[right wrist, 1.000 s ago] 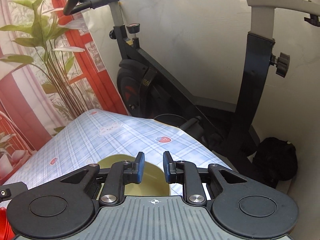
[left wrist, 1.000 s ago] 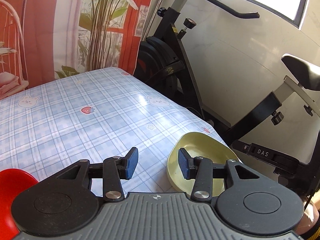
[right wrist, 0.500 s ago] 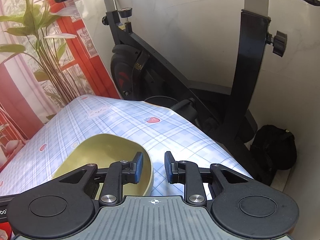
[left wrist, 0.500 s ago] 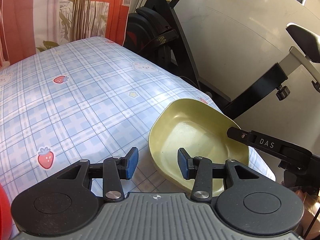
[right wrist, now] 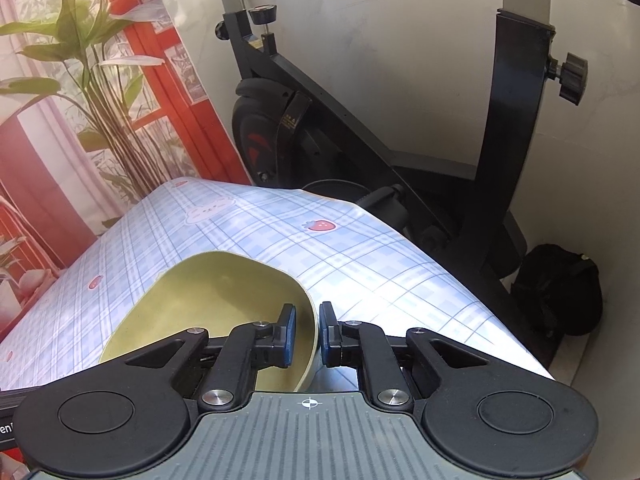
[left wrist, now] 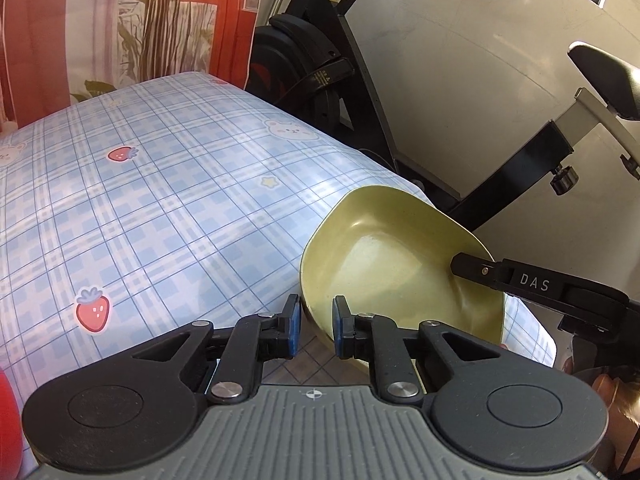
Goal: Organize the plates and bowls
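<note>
A yellow-green bowl is held tilted above the right edge of the blue plaid tablecloth. My left gripper has its jaws on either side of the bowl's near left rim, with a small gap still showing. My right gripper is shut on the bowl's right rim, one pad inside and one outside. The right gripper's finger also shows reaching into the bowl in the left wrist view.
A red dish shows at the left edge of the left wrist view. A black exercise bike stands close beyond the table's right edge. A black bag lies on the floor by the wall. A printed curtain hangs behind the table.
The left gripper moved in on the bowl and narrowed its jaws around the near rim. The right gripper closed on the right rim, and the bowl now sits tilted and raised.
</note>
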`<action>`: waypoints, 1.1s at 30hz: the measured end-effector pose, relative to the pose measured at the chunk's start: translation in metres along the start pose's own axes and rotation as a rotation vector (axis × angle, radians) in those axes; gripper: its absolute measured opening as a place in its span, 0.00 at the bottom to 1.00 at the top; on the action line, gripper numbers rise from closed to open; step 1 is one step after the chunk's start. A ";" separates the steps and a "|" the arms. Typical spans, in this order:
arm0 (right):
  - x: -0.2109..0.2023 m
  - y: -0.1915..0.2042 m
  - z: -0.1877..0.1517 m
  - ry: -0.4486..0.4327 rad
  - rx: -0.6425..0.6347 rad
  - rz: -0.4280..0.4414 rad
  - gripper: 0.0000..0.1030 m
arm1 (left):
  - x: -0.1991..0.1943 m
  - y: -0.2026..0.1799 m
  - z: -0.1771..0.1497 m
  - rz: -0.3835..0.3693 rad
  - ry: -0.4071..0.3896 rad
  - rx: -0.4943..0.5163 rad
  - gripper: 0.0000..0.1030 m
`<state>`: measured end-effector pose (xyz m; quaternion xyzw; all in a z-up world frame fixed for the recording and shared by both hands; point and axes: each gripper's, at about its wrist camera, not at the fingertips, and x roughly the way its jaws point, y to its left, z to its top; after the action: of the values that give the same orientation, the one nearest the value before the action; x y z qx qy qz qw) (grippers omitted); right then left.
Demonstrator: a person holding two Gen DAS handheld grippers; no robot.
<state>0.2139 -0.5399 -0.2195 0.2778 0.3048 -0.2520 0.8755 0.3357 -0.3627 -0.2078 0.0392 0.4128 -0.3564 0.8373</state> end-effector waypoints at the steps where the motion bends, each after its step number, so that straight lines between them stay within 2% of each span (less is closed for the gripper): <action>1: -0.002 0.001 0.001 0.000 -0.001 0.003 0.11 | -0.005 0.000 0.000 0.003 -0.002 0.000 0.15; 6: -0.011 0.009 0.004 -0.013 -0.013 0.012 0.11 | -0.023 -0.003 0.004 0.023 -0.018 0.022 0.15; 14: -0.029 0.038 0.012 -0.023 -0.067 0.041 0.11 | -0.057 0.006 0.002 0.039 -0.057 -0.036 0.15; 27: -0.064 0.104 0.017 -0.044 -0.159 0.122 0.12 | -0.127 0.030 -0.005 0.068 -0.143 -0.074 0.15; 33: -0.072 0.142 0.015 -0.030 -0.199 0.161 0.12 | -0.158 0.053 -0.003 0.099 -0.195 -0.096 0.15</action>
<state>0.2569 -0.4278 -0.1133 0.2094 0.2917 -0.1536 0.9206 0.3034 -0.2327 -0.1078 -0.0154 0.3434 -0.2966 0.8910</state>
